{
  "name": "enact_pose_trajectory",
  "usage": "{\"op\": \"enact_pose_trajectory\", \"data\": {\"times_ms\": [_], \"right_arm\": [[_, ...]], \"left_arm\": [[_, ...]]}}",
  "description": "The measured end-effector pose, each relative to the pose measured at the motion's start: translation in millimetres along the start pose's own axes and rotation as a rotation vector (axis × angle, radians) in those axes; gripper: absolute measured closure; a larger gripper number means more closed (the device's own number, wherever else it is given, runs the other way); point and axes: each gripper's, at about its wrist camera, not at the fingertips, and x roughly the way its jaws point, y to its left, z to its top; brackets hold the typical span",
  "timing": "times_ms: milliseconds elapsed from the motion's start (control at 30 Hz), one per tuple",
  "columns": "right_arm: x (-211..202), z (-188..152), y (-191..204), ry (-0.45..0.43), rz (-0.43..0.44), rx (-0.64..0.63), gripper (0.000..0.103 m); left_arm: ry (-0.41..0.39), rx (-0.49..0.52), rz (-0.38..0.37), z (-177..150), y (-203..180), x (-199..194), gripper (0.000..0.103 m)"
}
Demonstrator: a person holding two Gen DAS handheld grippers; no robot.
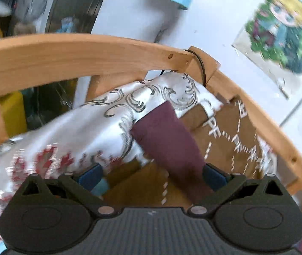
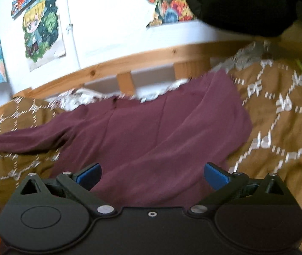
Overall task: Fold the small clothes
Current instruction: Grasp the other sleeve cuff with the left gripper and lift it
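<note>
We see the shirt spread on the blanket; both our grippers, left and right, gape wide and hold nothing.

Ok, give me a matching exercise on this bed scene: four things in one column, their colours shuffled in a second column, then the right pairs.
Things:
1. top
2. blanket
3. bed rail
4. claw pads

Colours:
A. blue
B. light wood
C. maroon
D. brown with white lettering

Pairs: 1-C, 2-D, 3-B, 4-A
</note>
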Motion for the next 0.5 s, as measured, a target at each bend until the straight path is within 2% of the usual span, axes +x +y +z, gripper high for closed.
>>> {"op": "enact_pose_trajectory", "data": {"times_ms": [33,133,200,233,300,333,500], "right_arm": [[1,-5,4,0.022,-0.004,-0.014,0.001],[9,-18,15,0.046,-0.006,-0.109,0.001],[12,-23,19,0.048,0.001,-0.144,0.001],[13,-23,19,0.053,0.007,-0.140,0.001],[12,-24,19,0.059,0.032,-0.114,0.001],[13,-25,19,0.062,0.041,-0.107,0.001],[13,-24,19,0.068,0.051,-0.102,0.001]], "left_arm": [[0.007,-0.031,-0.018,5,0,5,0.005],[0.026,-0.090,-0.018,15,0,18,0.020],[0.049,-0.118,-0.030,18,-2,24,0.047],[0.061,-0.130,-0.040,18,-2,25,0.056],[0.057,-0.145,-0.049,18,-3,25,0.089],[0.044,-0.144,-0.041,17,-3,22,0.097],[-0.035,-0.173,-0.063,11,-4,-2,0.100]]}}
